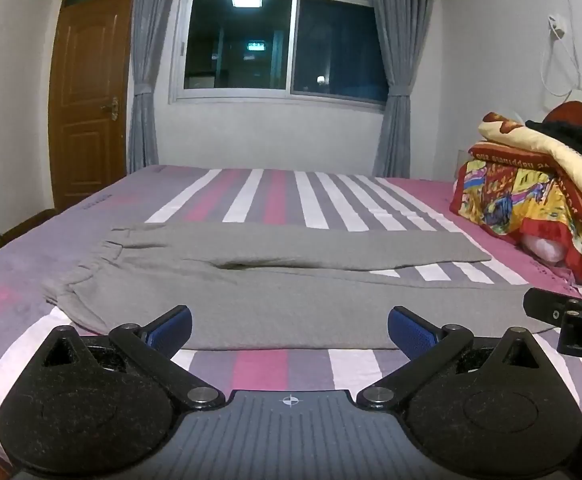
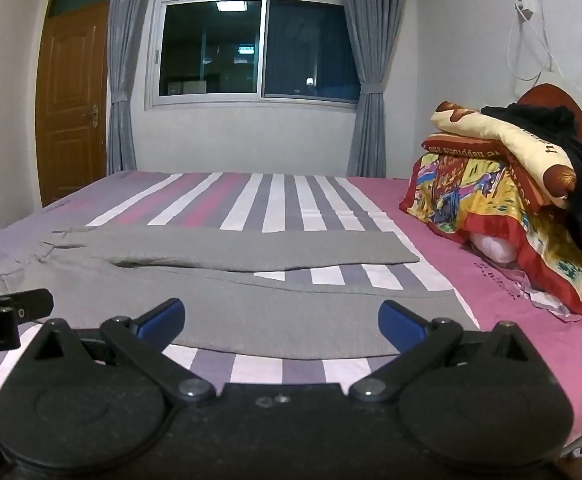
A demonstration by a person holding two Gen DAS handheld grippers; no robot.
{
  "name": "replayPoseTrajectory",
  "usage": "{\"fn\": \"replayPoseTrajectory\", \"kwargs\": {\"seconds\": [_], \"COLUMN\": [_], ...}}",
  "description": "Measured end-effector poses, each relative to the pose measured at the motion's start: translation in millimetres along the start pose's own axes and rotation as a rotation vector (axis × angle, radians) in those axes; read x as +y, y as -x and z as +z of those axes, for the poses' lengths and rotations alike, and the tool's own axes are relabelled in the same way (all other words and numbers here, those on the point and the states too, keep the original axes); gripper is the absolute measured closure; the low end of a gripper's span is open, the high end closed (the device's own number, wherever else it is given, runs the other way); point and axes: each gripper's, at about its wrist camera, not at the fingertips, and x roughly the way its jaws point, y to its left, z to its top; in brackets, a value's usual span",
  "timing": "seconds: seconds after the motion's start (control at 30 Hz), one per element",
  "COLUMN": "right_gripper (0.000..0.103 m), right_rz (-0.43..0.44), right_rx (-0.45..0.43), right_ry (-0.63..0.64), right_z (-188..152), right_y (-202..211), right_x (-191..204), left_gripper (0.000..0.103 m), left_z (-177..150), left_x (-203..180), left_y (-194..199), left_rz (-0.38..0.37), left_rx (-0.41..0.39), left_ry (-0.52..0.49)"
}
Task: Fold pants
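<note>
Door point(image 1: 87, 96) at far left, then a curtained window point(image 1: 279, 40). Grey pants point(image 1: 275, 276) lie flat on the striped bed point(image 1: 267, 188), waistband to the left, both legs running right (a strip of sheet shows between them near the cuffs). Left gripper point(image 1: 289, 330) spread wide, nothing between its pads, poised over the pants' near edge. Right gripper point(image 2: 281, 320) likewise spread and empty. Bedding pile point(image 2: 503, 196) at far right.
</note>
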Motion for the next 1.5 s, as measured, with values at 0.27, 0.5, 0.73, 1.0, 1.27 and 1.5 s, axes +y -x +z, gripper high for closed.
{"fn": "replayPoseTrajectory", "kwargs": {"seconds": [0.27,0.5,0.73,1.0,1.27,1.5], "right_gripper": [0.0,0.0,0.0,0.0,0.0,0.0], "right_rz": [-0.002,-0.001,0.001,0.001,0.004,0.009], "right_rx": [-0.015,-0.025,-0.029,-0.029,-0.029,-0.033], "right_ry": [-0.006,-0.014,-0.016,-0.015,-0.015,-0.014], "right_z": [0,-2,-1,0,1,2], "right_y": [2,7,9,9,12,13], "right_x": [0,0,1,0,0,2], "left_gripper": [0.0,0.0,0.0,0.0,0.0,0.0], "left_z": [1,2,6,6,6,6], "left_x": [0,-1,-5,-4,-2,-1], "left_y": [3,8,13,13,14,13], "left_rz": [0.002,0.002,-0.001,-0.002,-0.001,-0.003], "left_rx": [-0.004,-0.009,-0.009,-0.008,-0.007,-0.006], "left_ry": [0.0,0.003,0.013,0.013,0.011,0.008]}}
